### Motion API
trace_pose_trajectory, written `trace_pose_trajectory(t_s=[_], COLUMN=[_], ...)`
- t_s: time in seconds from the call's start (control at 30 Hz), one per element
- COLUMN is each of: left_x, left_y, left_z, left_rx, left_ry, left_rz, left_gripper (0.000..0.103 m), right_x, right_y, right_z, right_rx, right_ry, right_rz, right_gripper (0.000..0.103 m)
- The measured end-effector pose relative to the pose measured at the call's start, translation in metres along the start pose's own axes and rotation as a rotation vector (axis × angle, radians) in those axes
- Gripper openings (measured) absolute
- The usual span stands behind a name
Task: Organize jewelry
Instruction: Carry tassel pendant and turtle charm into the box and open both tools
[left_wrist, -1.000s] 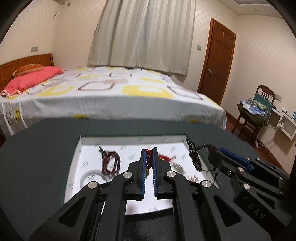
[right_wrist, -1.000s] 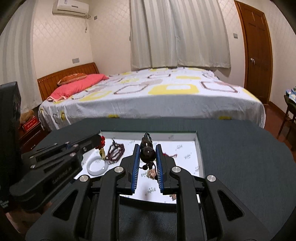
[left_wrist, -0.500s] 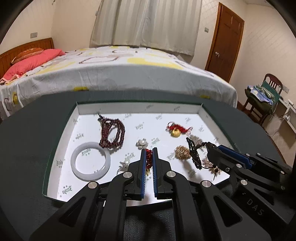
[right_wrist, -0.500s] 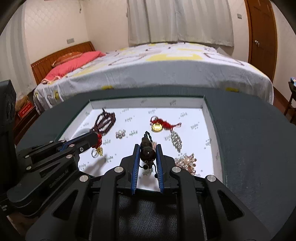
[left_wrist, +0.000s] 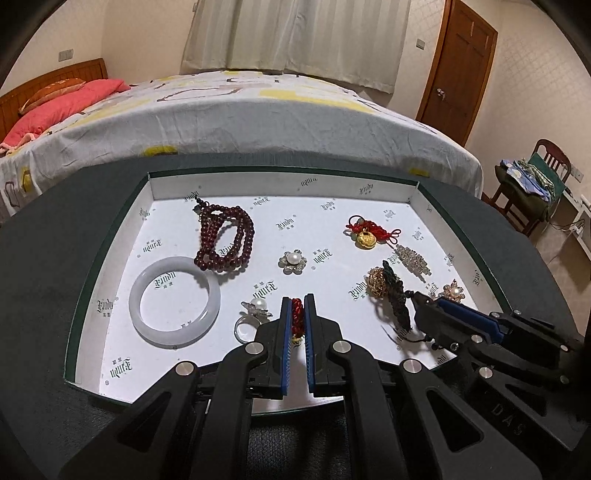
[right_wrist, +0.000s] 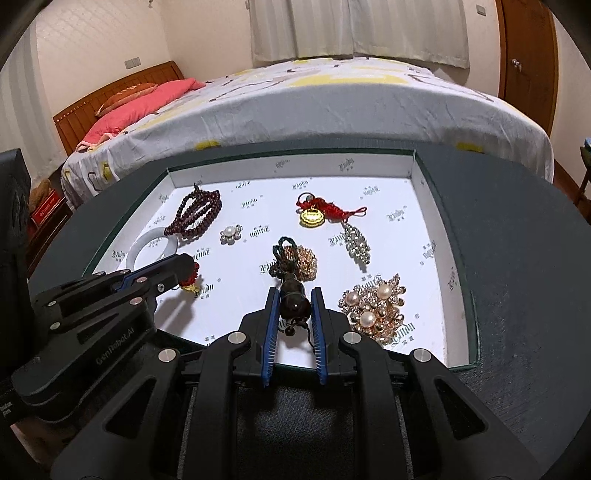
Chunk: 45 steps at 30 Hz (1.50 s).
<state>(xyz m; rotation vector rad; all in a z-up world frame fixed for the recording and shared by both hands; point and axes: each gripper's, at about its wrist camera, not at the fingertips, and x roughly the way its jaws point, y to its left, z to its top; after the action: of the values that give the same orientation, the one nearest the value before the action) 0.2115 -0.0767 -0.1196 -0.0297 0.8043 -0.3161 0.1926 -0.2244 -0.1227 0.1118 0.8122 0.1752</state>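
A red knotted cord charm (left_wrist: 297, 314) is clamped lengthwise in the left gripper (left_wrist: 297, 325) and a dark braided cord pendant with a brown bead (right_wrist: 291, 291) in the right gripper (right_wrist: 293, 314), both hung over the white shallow tray (left_wrist: 280, 184)

Your tray (left_wrist: 110, 236) sits on bench (left_wrist: 55, 229), bed (left_wrist: 236, 110) behind it at 12 o'clock. Inside tray, left wrist view: bead strand (left_wrist: 225, 240) at 11 o'clock, bangle (left_wrist: 174, 301) at 9 just before it, pearl flower (left_wrist: 292, 261) at centre, knotted charm (left_wrist: 369, 232) at 1 o'clock, ring (left_wrist: 249, 319) at 6 o'clock.
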Motion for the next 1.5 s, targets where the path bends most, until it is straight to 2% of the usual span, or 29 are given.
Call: trace_pose_trajectory(t_s=[0.67, 0.73, 0.77, 0.8, 0.97, 1.03, 1.07, 1.1, 1.2, 1.4, 1.5], left_x=[-0.002, -0.002, -0.003, -0.005, -0.008, -0.009, -0.010, -0.011, -0.014, -0.022, -0.026], left_y=[-0.003, -0.004, -0.004, -0.004, -0.008, -0.008, -0.007, -0.007, -0.006, -0.005, -0.004], left_z=[-0.003, -0.003, -0.003, -0.003, -0.001, -0.001, -0.001, -0.001, -0.002, -0.003, -0.004], left_rx=[0.006, 0.007, 0.005, 0.001, 0.020, 0.018, 0.016, 0.014, 0.015, 0.024, 0.032], left_ry=[0.012, 0.012, 0.007, -0.004, -0.012, -0.015, -0.019, -0.023, -0.027, -0.041, -0.047], left_rz=[0.017, 0.017, 0.017, 0.017, 0.027, 0.031, 0.033, 0.036, 0.052, 0.097, 0.131], left_gripper=[0.010, 0.026, 0.038, 0.041, 0.041, 0.046, 0.051, 0.053, 0.059, 0.073, 0.075], right_x=[-0.009, -0.011, -0.011, -0.011, -0.012, -0.014, -0.014, -0.015, -0.019, -0.027, -0.033], right_y=[-0.002, -0.002, -0.003, -0.003, -0.003, -0.004, -0.004, -0.004, -0.005, -0.007, -0.007], right_z=[0.000, 0.000, 0.000, 0.000, 0.000, 0.000, 0.000, 0.000, 0.000, -0.002, -0.003], right_rx=[0.018, 0.019, 0.019, 0.019, 0.021, 0.023, 0.024, 0.027, 0.025, 0.036, 0.041], right_ry=[-0.024, -0.027, -0.028, -0.028, -0.031, -0.034, -0.036, -0.040, -0.047, -0.071, -0.081], right_rz=[-0.009, -0.010, -0.010, -0.010, -0.012, -0.014, -0.015, -0.017, -0.027, -0.050, -0.061], right_gripper=[0.019, 0.019, 0.019, 0.019, 0.019, 0.022, 0.029, 0.031, 0.032, 0.053, 0.061])
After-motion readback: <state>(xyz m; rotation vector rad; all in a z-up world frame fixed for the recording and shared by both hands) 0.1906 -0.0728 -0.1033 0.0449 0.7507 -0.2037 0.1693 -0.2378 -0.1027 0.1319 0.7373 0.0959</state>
